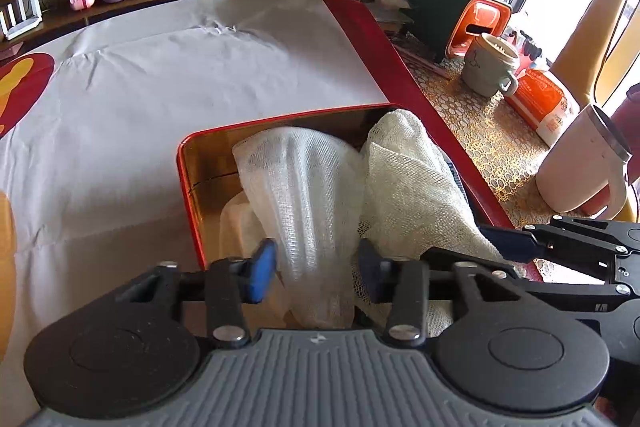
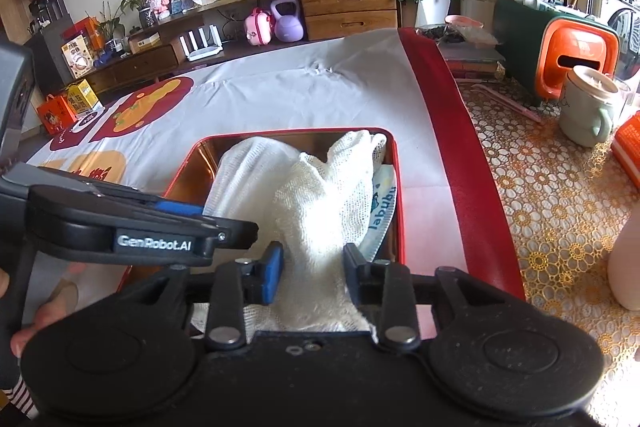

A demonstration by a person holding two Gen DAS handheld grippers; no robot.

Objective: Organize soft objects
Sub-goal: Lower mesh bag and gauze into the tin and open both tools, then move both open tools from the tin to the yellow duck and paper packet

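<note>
A red tin box (image 1: 188, 179) (image 2: 180, 171) with a gold inside sits on the white tablecloth. My left gripper (image 1: 316, 275) is shut on a thin white gauze cloth (image 1: 300, 187) (image 2: 244, 171) that hangs into the box. My right gripper (image 2: 314, 275) is shut on a cream knitted mesh cloth (image 2: 320, 203) (image 1: 408, 179), which lies in the box's right half. A white printed packet (image 2: 382, 211) lies under the mesh cloth. The right gripper's body (image 1: 568, 251) shows in the left wrist view, the left one's body (image 2: 132, 223) in the right wrist view.
A red table border (image 2: 460, 131) runs right of the box. On the gold lace cloth stand a pale green mug (image 2: 586, 115), an orange holder (image 2: 576, 63), an orange packet (image 1: 544, 103) and a white jug (image 1: 580, 167). A wooden sideboard (image 2: 348, 11) is at the back.
</note>
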